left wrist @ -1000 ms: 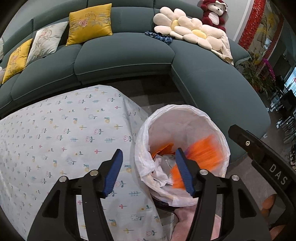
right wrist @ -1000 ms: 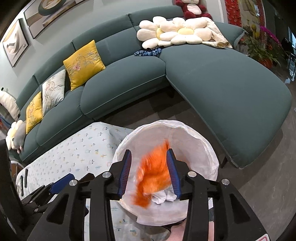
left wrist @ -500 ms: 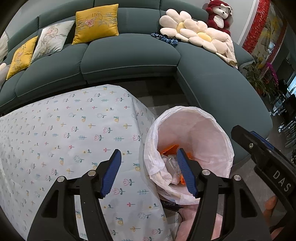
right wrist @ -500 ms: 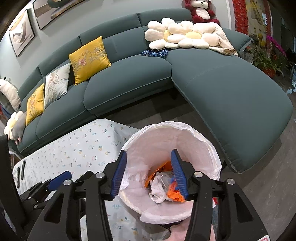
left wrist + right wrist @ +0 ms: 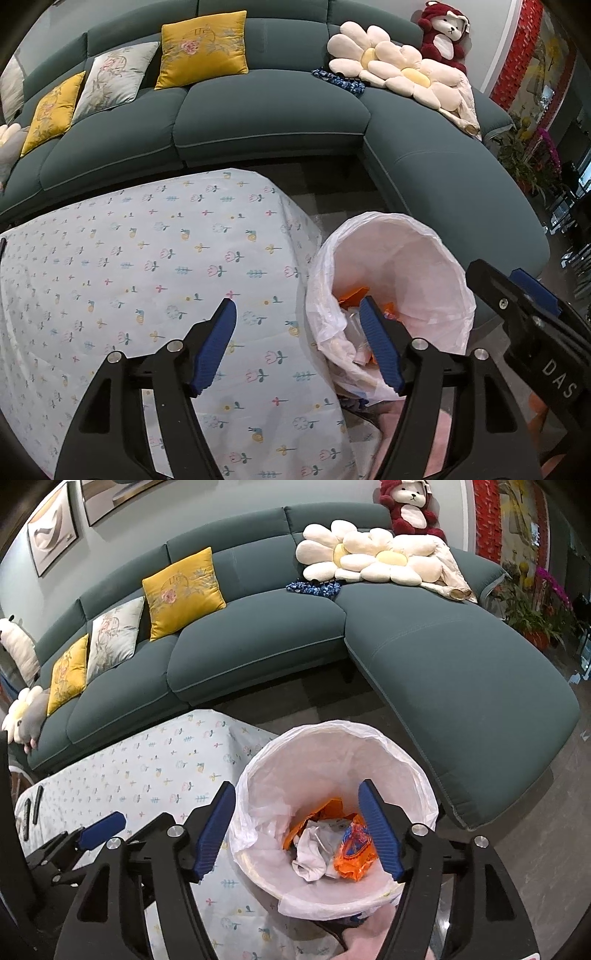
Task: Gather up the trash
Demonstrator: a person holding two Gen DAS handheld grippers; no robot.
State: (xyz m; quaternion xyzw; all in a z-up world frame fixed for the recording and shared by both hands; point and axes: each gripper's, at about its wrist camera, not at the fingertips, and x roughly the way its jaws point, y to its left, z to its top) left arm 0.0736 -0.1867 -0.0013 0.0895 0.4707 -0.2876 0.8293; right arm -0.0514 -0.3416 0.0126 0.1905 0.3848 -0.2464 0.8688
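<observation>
A bin lined with a white plastic bag (image 5: pixel 399 764) (image 5: pixel 443 254) stands beside the table. Inside lie an orange wrapper (image 5: pixel 354 853), crumpled white paper (image 5: pixel 314 853) and other orange scraps (image 5: pixel 351 293). My right gripper (image 5: pixel 297 825) hovers above the bin's mouth, its jaws opening, with nothing between its blue pads (image 5: pixel 376 830). My left gripper (image 5: pixel 297 341) hangs over the table's edge next to the bin, jaws also opening and empty. The right gripper's arm (image 5: pixel 524 317) shows at the right of the left wrist view.
The table wears a pale flowered cloth (image 5: pixel 147 258) (image 5: pixel 159 771). Dark slim objects (image 5: pixel 31 808) lie at its far left. A teal corner sofa (image 5: pixel 443 672) with yellow cushions (image 5: pixel 181 590), flower pillows (image 5: pixel 369 557) and a red plush bear (image 5: pixel 410 509) curves behind. Potted plants (image 5: pixel 532 616) stand at right.
The orange wrapper left the right gripper and dropped into the bin. Both grippers' jaws spread wider. Both views have shifted slightly, showing more of the table and the bin's inside.
</observation>
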